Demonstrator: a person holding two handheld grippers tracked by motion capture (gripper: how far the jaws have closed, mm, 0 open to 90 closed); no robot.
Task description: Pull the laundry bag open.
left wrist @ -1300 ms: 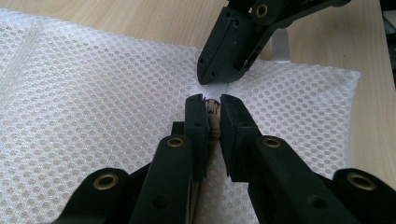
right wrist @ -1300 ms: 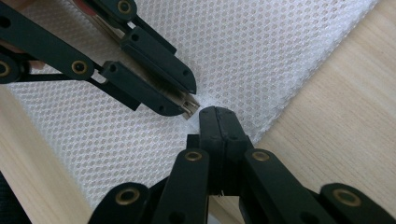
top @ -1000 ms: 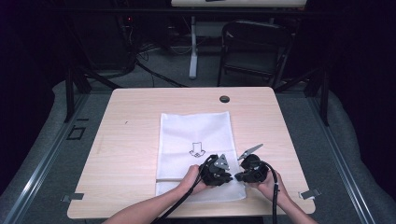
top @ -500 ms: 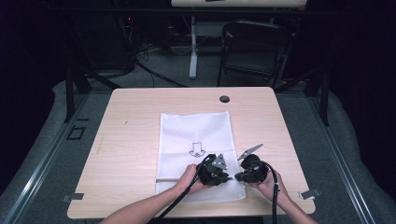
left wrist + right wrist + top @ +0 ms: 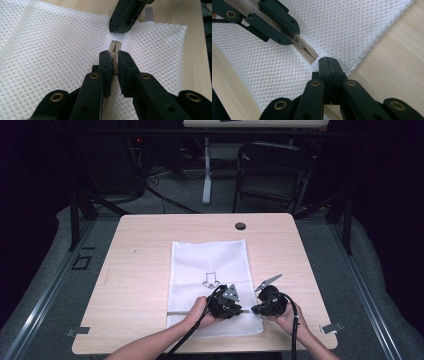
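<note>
A white mesh bag (image 5: pixel 210 260) with a small arrow print lies flat on the wooden table (image 5: pixel 140 270). A beige zipper (image 5: pixel 309 53) runs across its near end. In the left gripper view, my left gripper (image 5: pixel 114 56) is shut on the zipper slider (image 5: pixel 114 67). It also shows in the high view, left gripper (image 5: pixel 243 310), and in the right gripper view, left gripper (image 5: pixel 289 35). My right gripper (image 5: pixel 327 61) is shut on the bag's fabric at the zipper's end, by a white tab (image 5: pixel 117 37). The two grippers point at each other, tips close, right gripper (image 5: pixel 253 310).
A black round grommet (image 5: pixel 240 225) sits near the table's far edge. A dark chair (image 5: pixel 272 170) and a table leg stand behind the table. Metal clips (image 5: pixel 331 327) sit at the front corners. Bare wood lies left and right of the bag.
</note>
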